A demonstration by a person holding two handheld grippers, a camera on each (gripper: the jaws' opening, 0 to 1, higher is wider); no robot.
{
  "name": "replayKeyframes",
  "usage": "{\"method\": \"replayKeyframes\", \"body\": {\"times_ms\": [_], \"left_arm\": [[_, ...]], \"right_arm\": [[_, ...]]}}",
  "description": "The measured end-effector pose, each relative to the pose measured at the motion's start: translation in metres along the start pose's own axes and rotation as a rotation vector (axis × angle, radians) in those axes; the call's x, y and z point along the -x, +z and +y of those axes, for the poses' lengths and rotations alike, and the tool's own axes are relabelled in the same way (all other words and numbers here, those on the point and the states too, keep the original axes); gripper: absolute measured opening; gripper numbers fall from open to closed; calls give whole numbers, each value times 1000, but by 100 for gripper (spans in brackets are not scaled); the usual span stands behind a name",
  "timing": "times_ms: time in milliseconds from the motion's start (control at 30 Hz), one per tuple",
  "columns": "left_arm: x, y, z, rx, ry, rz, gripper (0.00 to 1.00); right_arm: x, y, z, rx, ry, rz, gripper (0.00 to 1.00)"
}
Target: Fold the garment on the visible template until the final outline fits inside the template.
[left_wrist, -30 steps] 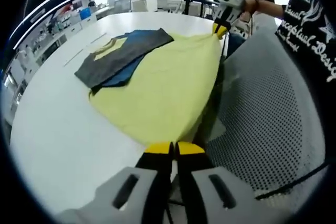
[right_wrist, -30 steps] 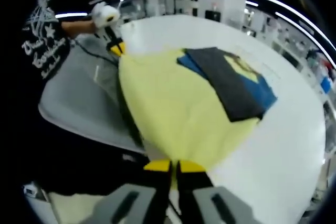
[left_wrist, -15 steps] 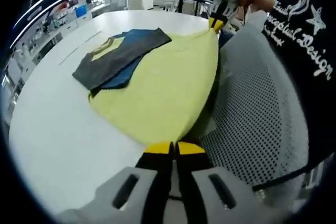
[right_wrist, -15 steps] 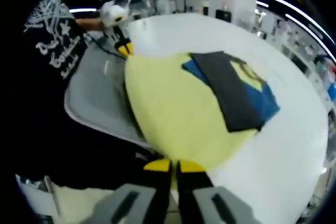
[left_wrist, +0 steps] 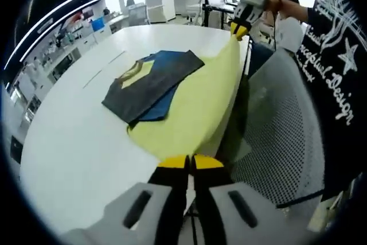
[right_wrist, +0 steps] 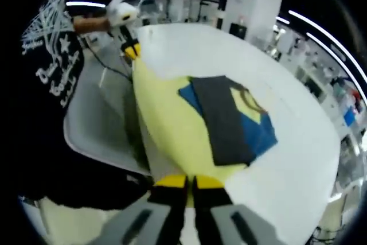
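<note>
We find the left tongs (left_wrist: 190,160) clamped together on one bottom corner of the shirt (left_wrist: 189,104), and the right tongs (right_wrist: 190,181) clamped on the other corner. Each pair also shows far off in the other's view, pinching its corner. The hem is stretched between them, lifted off the near edge of the surface (left_wrist: 74,153). The shirt's yellow body rises from the surface to the tongs; its grey and blue upper part (left_wrist: 152,78) lies flat farther in. A mesh chair (left_wrist: 275,130) stands just beside the near edge, below the raised hem.

We cannot make out a template with any certainty; a faint line (left_wrist: 103,68) lies on the surface beyond the collar.

Risks, in our judgement:
- Uneven pull from the two tongs would skew the fold line, leaving the outline crooked.
- Carrying the hem forward may drag the flat part across the surface and off its place.
- A thin pinch may slip, dropping a corner onto the chair.
- Slack cloth may fold under and bunch.
</note>
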State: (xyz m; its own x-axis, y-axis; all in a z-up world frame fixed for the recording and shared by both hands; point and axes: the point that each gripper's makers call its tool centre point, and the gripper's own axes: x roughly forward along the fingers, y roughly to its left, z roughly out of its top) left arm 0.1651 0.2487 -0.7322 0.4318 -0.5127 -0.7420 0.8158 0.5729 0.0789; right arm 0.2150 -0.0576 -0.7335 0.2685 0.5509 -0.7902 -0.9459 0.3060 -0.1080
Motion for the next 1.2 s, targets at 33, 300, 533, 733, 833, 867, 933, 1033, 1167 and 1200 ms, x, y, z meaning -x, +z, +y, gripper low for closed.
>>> {"method": "replayKeyframes", "body": {"times_ms": [33,300,533,733,833,867,933,1033,1167,1200], "left_arm": [[-1,3,7,5,11,-11,0],[5,29,35,-26,74,-48,0],[9,54,65,-29,132,-95,0],[8,67,83,-38,166,-125,0],[5,75,102,-26,203,-147,0],[4,77,107,-21,213,-153,0],[1,87,112,-7,234,-174,0],[-3,96,120,-22,253,-177,0],[-9,103,130,-12,267,-183,0],[-11,105,135,-10,273,-184,0]], "right_arm": [[0,1,-3,6,-6,3,0],[7,18,-33,55,-76,-11,0],[11,33,-57,78,-134,-35,0],[13,46,-81,102,-184,-53,0],[12,54,-93,113,-211,-66,0],[11,56,-98,116,-222,-70,0],[10,58,-108,124,-242,-65,0],[6,62,-118,136,-263,-56,0],[1,66,-132,141,-287,-50,0],[-1,67,-136,140,-291,-47,0]]}}
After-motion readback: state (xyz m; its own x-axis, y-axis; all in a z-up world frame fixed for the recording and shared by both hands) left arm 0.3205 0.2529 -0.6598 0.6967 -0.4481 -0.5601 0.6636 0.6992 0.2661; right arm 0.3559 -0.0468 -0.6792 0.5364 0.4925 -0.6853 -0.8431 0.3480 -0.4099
